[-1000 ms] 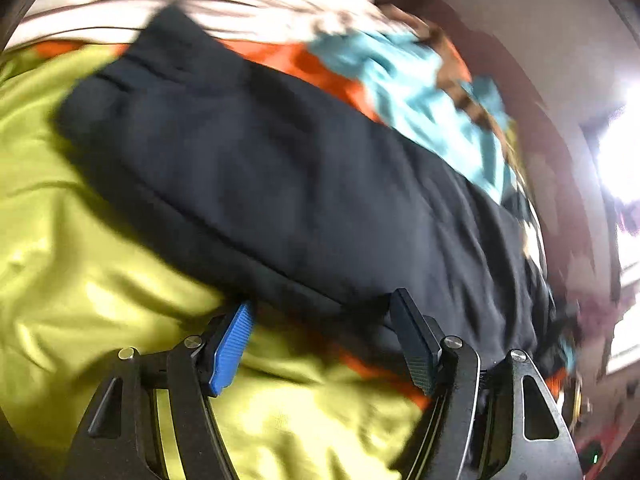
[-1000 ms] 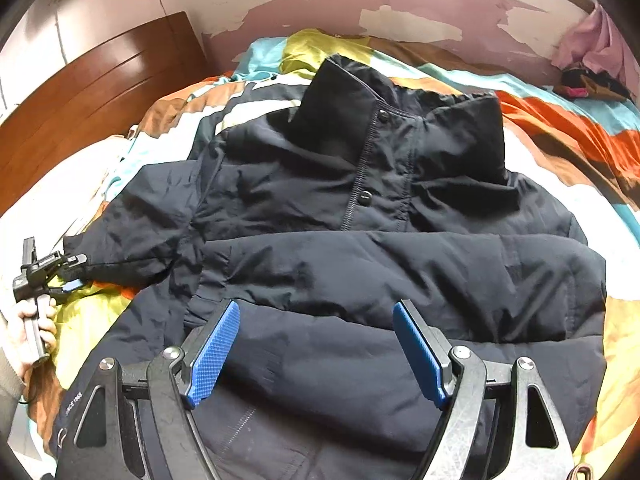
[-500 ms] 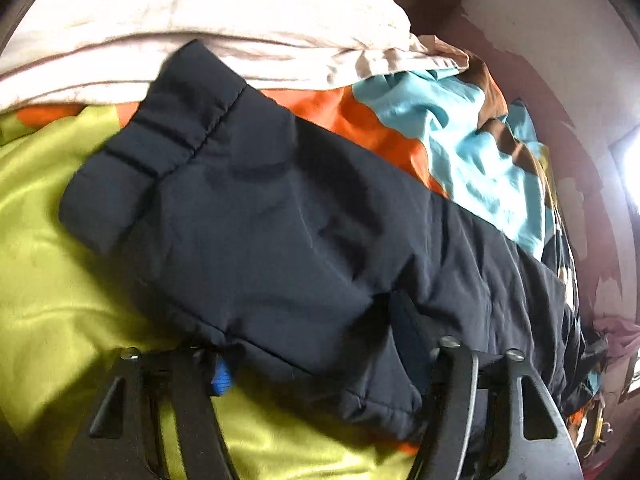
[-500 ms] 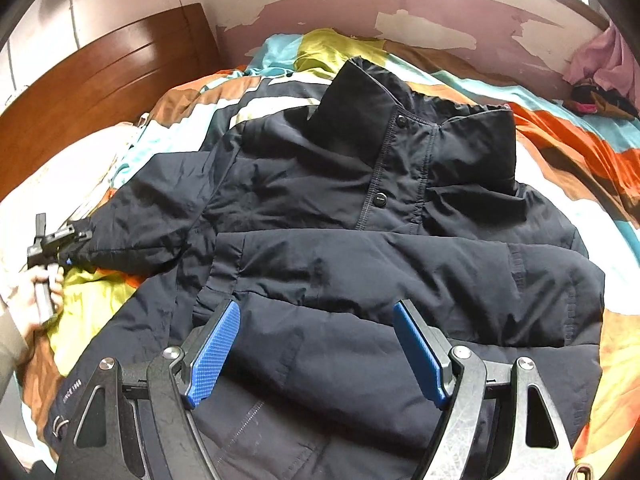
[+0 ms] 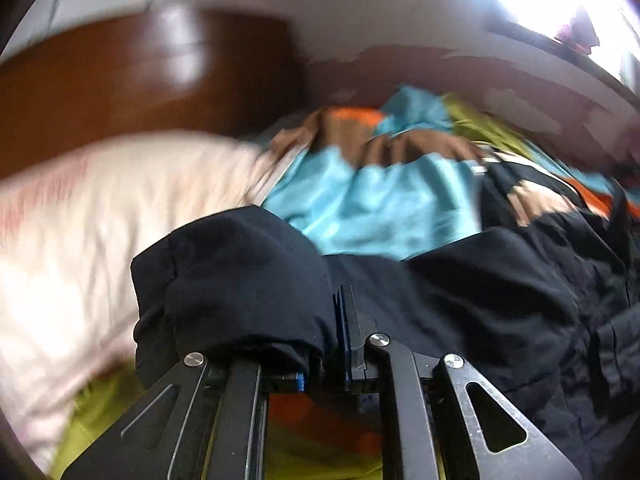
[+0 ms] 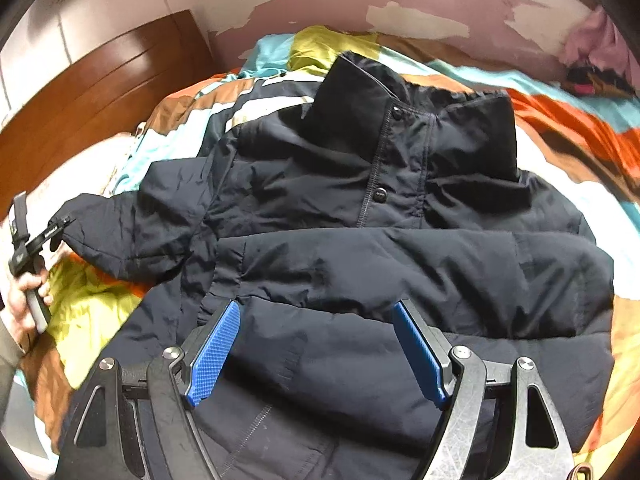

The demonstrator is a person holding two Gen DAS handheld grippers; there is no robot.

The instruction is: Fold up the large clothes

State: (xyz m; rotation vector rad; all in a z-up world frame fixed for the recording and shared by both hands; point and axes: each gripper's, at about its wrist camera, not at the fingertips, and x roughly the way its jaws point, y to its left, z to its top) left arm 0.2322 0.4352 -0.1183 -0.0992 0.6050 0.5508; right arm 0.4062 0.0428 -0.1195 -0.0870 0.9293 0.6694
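Sleeve cuff clamped by left gripper; jacket spread flat on the quilt.

The jacket is laid front-up on the striped quilt, collar toward the wall, so that its sleeves can be folded inward. The sleeve is pinched at the cuff by the left gripper, whose jaws are pressed together on the fabric, presumably to carry it across the body. The right gripper is held spread above the hem, gripping nothing. No legible brand or writing is shown; small print on the left gripper is too blurred.
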